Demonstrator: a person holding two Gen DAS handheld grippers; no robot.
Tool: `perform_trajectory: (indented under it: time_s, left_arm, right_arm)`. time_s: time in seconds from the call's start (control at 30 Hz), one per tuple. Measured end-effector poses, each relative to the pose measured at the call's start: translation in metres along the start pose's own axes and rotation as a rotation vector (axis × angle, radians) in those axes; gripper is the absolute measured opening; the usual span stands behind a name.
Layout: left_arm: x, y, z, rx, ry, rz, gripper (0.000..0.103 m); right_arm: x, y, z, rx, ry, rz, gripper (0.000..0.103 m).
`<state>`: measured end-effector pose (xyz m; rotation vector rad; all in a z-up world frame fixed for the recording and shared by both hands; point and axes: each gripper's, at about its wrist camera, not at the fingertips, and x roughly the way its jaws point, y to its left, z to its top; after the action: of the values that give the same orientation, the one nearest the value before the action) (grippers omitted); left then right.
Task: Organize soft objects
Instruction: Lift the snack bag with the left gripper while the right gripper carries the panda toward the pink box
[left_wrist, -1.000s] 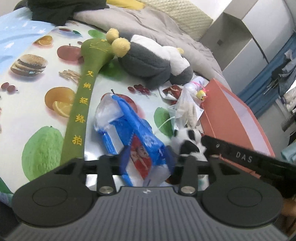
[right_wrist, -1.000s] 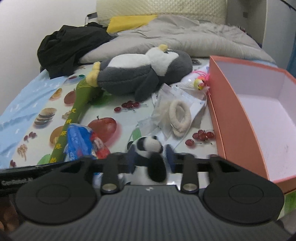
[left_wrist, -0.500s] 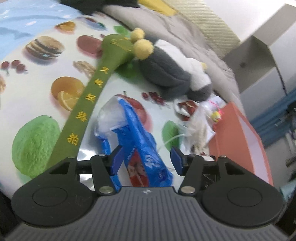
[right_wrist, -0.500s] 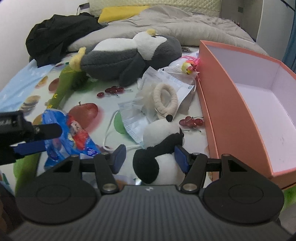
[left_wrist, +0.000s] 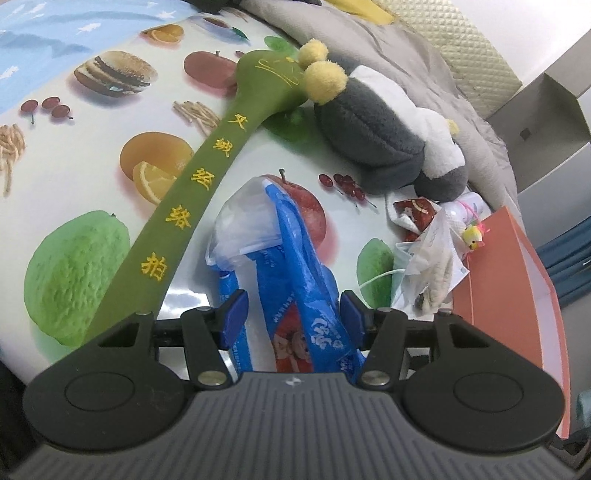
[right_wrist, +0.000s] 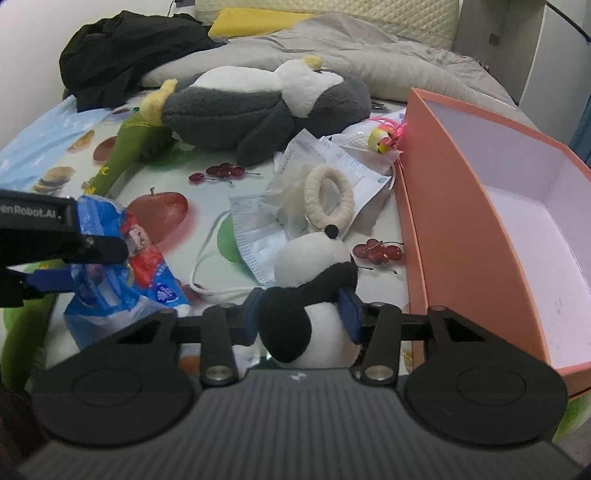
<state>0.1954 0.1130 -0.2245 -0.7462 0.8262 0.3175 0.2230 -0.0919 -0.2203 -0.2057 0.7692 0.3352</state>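
- Left wrist view: the left gripper (left_wrist: 291, 314) stands open astride the blue packet (left_wrist: 295, 280), which lies on the fruit-print sheet (left_wrist: 74, 166) just right of the green stick (left_wrist: 184, 206). The pads flank the packet's lower half without clearly pressing it. The packet looks like thin crinkly film, light and slippery, likely to buckle or slide; I would pinch it across the fuller printed middle, not the clear loose end.
- Also here, the grey plush (left_wrist: 384, 136) lies beyond, touching the stick's head.
- Right wrist view: the right gripper (right_wrist: 301, 314) has its jaws closing on the small panda (right_wrist: 314, 288), and both pads already meet the black band at its middle. The panda sits near the front of the sheet, just left of the orange box (right_wrist: 461, 236), which is empty. It looks soft, light and squashy, so a waist grip should hold; a limb would flop.
- The mask (right_wrist: 255, 236) and the wrapped ring (right_wrist: 327, 199) lie behind the panda.
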Motion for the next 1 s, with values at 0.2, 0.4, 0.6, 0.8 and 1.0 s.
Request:
perform_trajectory:
  time_s: [0.2,0.4,0.6,0.8,1.0]
  left_arm:
    - [0.003,-0.007,0.0,0.024,0.017,0.014,0.041]
    - [-0.004,-0.012,-0.004,0.06,0.032,0.0,0.02]
    - [-0.017,-0.022,-0.01,0.158,0.036,-0.02,0.017]
    - [-0.037,-0.036,-0.014,0.252,0.03,-0.04,0.016]
    - [-0.057,-0.052,-0.013,0.32,0.014,-0.06,0.016]
  right_arm:
    - [-0.005,-0.007,0.004,0.03,-0.004,0.001,0.033]
    - [-0.011,-0.012,0.006,0.048,-0.009,0.007,0.028]
    - [-0.02,-0.016,0.006,0.074,-0.008,0.02,0.026]
    - [-0.037,-0.021,0.012,0.093,-0.031,0.034,0.022]
    - [-0.054,-0.028,0.019,0.098,-0.066,0.039,0.02]
